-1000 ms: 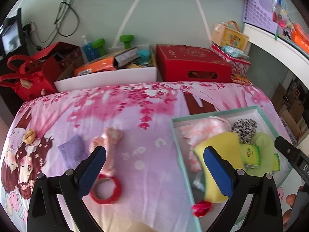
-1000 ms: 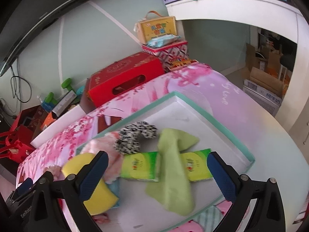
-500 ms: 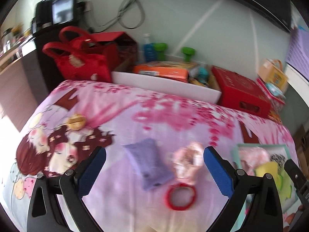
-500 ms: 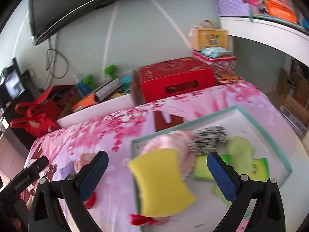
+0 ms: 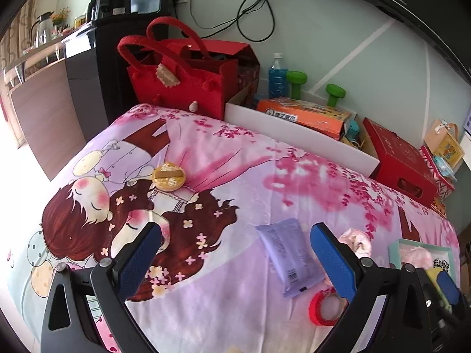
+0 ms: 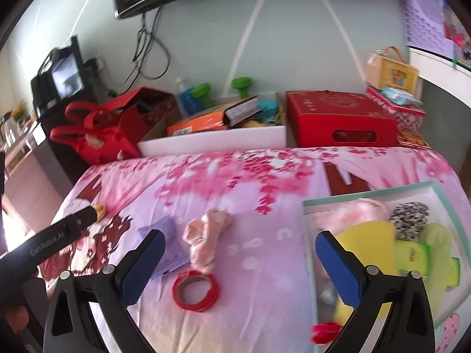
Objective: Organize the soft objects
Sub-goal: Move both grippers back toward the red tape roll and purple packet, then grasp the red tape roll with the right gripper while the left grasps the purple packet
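two soft things lie loose on the pink bedspread (image 6: 265, 235) — a lilac tissue pack (image 5: 290, 260) and a pink plush toy (image 6: 206, 236) just beside it, with a red tape roll (image 6: 195, 289) touching the toy's near end. the teal-rimmed tray (image 6: 365, 194) to the right already holds the other soft things. both the left gripper (image 5: 235, 261) and right gripper (image 6: 240, 267) hover spread wide, holding nothing. likely best: straddle the pack across its narrow width, press down into the bedding, close gently — keeping clear of the tape

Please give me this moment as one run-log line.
left gripper: open, empty | right gripper: open, empty | purple pack, pink plush: on bedspread | tray: holds yellow sponge
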`<state>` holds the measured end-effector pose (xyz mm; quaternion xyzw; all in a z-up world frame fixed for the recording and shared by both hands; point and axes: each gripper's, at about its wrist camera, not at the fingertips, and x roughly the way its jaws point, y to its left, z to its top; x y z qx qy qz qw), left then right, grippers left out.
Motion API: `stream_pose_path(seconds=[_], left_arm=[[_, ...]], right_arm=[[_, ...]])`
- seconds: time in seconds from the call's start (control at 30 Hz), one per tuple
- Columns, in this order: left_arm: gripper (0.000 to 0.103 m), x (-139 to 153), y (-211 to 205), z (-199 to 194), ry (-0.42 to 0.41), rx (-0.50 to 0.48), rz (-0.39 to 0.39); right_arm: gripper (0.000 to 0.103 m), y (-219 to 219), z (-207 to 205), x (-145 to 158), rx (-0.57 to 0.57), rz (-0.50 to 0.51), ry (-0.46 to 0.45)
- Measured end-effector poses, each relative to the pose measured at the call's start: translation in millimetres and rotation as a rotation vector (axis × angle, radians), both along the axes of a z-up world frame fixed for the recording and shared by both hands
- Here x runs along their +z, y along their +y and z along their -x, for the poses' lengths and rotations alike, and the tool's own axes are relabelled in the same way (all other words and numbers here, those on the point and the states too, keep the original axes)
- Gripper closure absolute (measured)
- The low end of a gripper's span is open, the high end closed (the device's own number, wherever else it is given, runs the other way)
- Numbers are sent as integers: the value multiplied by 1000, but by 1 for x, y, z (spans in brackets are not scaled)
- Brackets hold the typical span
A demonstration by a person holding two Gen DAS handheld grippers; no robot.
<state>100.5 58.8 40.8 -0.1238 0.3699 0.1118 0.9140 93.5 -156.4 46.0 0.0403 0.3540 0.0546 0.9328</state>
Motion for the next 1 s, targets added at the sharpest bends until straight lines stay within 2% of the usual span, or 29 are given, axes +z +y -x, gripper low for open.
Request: stream_pose_path(seconds=[0.23,0.4,0.7,0.8,1.0], left_arm=[[2,-11,21,1,21,40,35],[2,-16,46,7,27,110,38],[2,-31,82,14,52,193,80],[2,-36,84,12,61,181,113],[2,-45,65,-2,104,98,157]], right_arm=[[0,25,-11,-26,58,25,70],[0,35,-19,-49,81,48,152],[0,54,-20,-73,131,95,223],[0,57,-20,-78,135,113,237],[0,55,-22,-88,126,134,273]])
